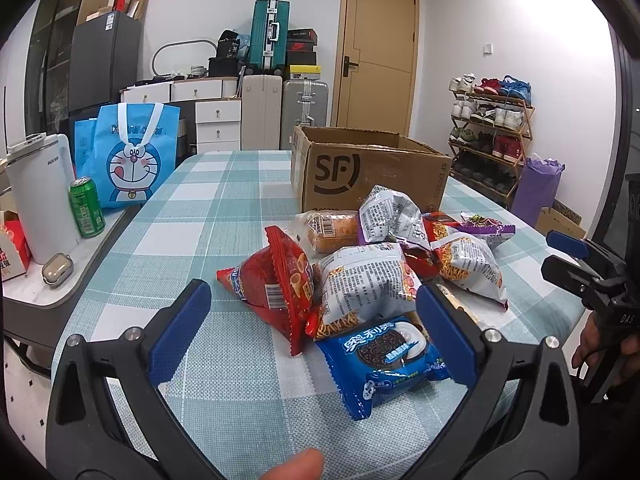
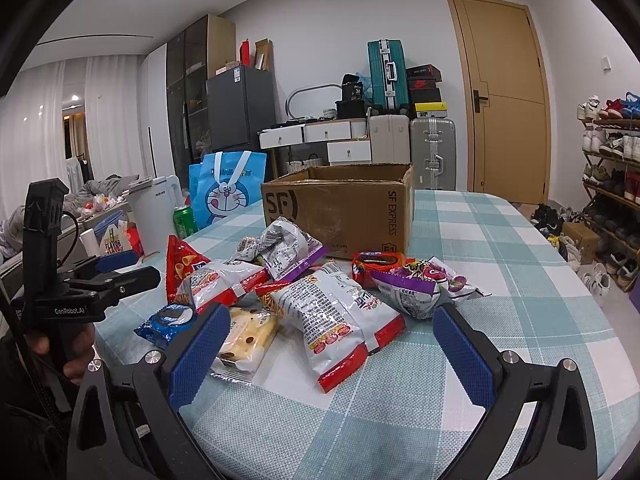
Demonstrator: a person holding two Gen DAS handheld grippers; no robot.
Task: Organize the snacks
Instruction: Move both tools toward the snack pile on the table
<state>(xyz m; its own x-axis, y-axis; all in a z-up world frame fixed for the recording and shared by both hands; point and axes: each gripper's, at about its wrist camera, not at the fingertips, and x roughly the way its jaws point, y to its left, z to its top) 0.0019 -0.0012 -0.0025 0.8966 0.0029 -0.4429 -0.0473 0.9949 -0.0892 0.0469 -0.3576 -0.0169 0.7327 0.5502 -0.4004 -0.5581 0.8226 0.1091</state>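
Surroundings. Cardboard box (image 1: 372, 168), corrugated, brown, printed "SF", top flaps open, standing on the desk (image 1: 224, 208) directly behind the snack heap. Desk cover: woven cloth, teal and white check. Beside the desk to the left, a lower side surface carrying a green drink can (image 1: 87, 208), a white kettle-like appliance (image 1: 38, 196) and a blue cartoon tote bag (image 1: 134, 156). Further back: suitcases, white drawers, a tan door, a shoe rack at right.

Snacks. Loose heap on the desk in front of the box, packets overlapping one another:
- Blue cookie packet (image 1: 390, 356), glossy film, crimped ends, nearest the left gripper.
- Red cone-snack bag (image 1: 276, 284), puffed, serrated seam, leaning on its neighbour.
- White-and-red noodle-snack bags (image 2: 336, 316), crinkled foil, several.
- Purple-trimmed packets (image 2: 416, 284), at the heap's right side.
- Clear-wrapped pale cake (image 2: 248, 336), soft, flat on the cloth.
- Clear-wrapped bread roll (image 1: 332, 232), near the box.

Grippers. Left gripper (image 1: 312, 332): black frame, blue textured fingers (image 1: 180, 332) spread wide, empty, hovering over the heap's near edge with the cookie packet just beside the right-hand pad. Right gripper (image 2: 328, 360): same build, fingers wide apart, gripping nothing, the cake just beside its left pad and a noodle bag between the pads.
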